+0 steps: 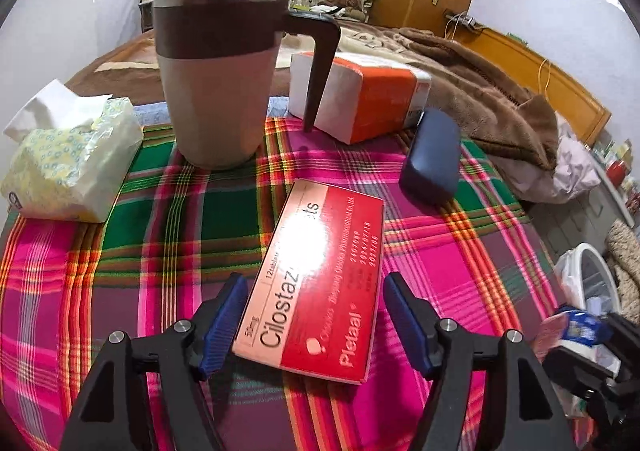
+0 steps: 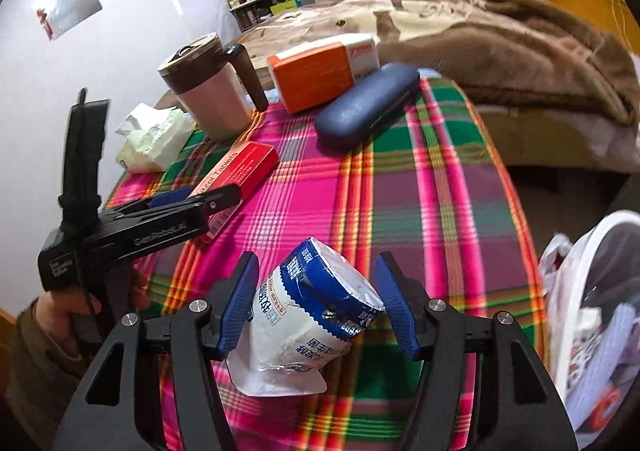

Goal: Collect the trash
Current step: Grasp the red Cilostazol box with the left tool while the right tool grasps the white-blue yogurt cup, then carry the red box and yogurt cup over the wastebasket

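While nothing is properly pinched yet, two pieces of trash are lined up between spread jaws, so plenty could be fumbled from here.

A red Cilostazol tablet box point(image 1: 316, 283) is seen lying flat on the plaid worktop point(image 1: 140, 251), with its near end between the blue pads of the left hand-held gripper point(image 1: 316, 323). The jaws are spread; the left pad looks just at the box edge, but a clear gap is left on the right, so no grip is counted. Since the box lies skewed to the jaws, it could be spun or pushed toward the lidded mug point(image 1: 216, 79) at 11 o'clock once the pads are closed, and that mug could be knocked.

A crumpled white-and-blue yogurt pouch point(image 2: 316, 311) is framed by the right hand-held gripper point(image 2: 316, 311), also spread, with a visible gap on the right side. It cannot be told whether the left pad is pressing on it. Being soft and slick, the pouch might be squashed out of the jaws, and any leftovers could be squeezed onto the cloth.

A lined white bin point(image 2: 592, 291) is seen at 3 o'clock, off the worktop edge, so anything loosely gripped could be dropped short. The blue glasses case point(image 2: 368, 107) and orange box point(image 2: 316, 75) at 12 o'clock are probably not trash and shouldn't be grabbed by mistake.
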`<state>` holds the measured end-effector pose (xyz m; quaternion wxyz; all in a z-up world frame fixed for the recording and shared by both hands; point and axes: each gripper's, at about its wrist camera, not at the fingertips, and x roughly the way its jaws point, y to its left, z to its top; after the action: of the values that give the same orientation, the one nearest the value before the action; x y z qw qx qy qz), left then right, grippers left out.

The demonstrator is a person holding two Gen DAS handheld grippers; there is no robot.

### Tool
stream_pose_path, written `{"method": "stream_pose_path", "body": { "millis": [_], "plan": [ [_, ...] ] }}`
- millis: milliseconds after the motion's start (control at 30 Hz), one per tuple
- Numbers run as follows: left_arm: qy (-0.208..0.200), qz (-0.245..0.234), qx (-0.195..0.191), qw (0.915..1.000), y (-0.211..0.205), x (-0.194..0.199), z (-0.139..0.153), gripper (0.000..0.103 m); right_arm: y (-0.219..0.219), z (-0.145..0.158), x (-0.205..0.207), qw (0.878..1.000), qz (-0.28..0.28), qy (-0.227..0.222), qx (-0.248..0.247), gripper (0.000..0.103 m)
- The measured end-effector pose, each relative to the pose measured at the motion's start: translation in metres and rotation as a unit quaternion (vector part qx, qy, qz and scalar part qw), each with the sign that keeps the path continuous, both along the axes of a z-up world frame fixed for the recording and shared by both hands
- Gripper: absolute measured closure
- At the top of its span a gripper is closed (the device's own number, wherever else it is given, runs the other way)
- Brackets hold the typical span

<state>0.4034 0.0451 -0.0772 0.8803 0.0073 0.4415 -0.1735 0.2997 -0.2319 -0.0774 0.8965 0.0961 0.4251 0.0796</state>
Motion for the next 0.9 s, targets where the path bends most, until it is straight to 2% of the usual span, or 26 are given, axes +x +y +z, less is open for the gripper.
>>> {"method": "stream_pose_path", "body": {
  "millis": [333, 533, 700, 900],
  "plan": [
    [-0.009, 0.002, 0.052, 0.9986, -0.021, 0.014, -0.008, 0.033, -0.007, 0.004, -0.002, 0.999, -0.010, -0.034, -0.039, 0.042],
    [-0.013, 0.013, 0.058, 0.9982, -0.026, 0.012, -0.008, 0.034, -0.009, 0.006, -0.005, 0.996, -0.021, -0.056, -0.065, 0.042],
    [-0.018, 0.017, 0.065, 0.9976, -0.032, 0.005, -0.006, 0.036, -0.012, 0.006, -0.008, 0.996, -0.021, -0.063, -0.064, 0.042],
    [-0.032, 0.021, 0.053, 0.9979, -0.032, -0.016, 0.009, 0.036, -0.020, 0.013, -0.016, 0.995, -0.027, -0.076, -0.061, 0.042]
  ]
}}
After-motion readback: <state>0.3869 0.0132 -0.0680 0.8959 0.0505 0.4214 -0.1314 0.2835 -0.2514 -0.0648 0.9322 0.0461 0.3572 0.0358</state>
